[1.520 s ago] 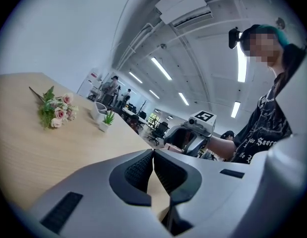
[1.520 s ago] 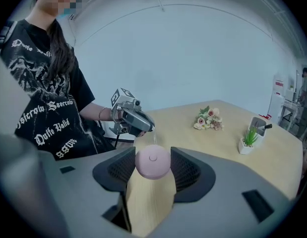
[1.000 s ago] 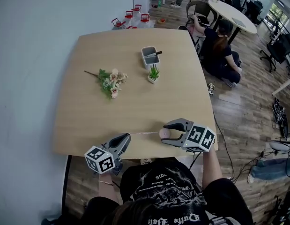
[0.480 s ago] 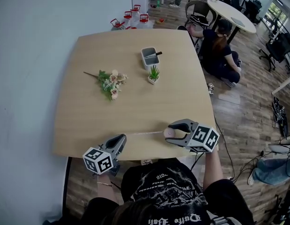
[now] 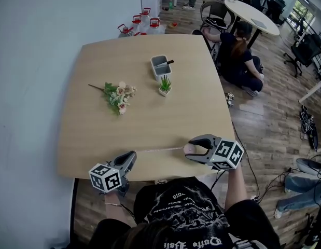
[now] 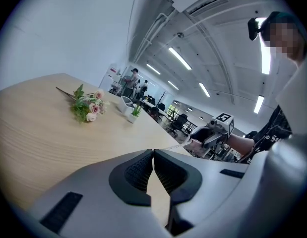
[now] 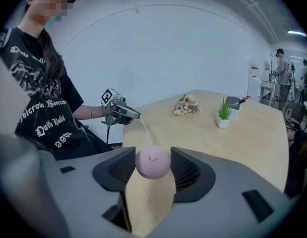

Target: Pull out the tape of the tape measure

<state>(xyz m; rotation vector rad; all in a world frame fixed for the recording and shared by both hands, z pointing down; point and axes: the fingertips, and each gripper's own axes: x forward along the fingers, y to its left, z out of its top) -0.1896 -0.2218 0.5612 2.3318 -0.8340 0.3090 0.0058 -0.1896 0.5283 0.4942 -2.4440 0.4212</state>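
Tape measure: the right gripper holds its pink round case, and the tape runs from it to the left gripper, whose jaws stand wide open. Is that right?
Not quite: the left gripper is not open. The left gripper view shows its jaws shut, pinching the end of the tape. The rest holds: the right gripper holds the pink round case, and the tape runs between the two.

We see soft, even, bright light over the pale wooden square table (image 5: 93, 134), with hardly any shadow on it. Above the table, long white ceiling strip lamps (image 6: 180, 58) glare. Both gripper views bow strongly and darken to black at their round borders. The grey left gripper (image 6: 153, 155), close before the lens, looks slightly soft. Beyond the table the office is fairly sharp.
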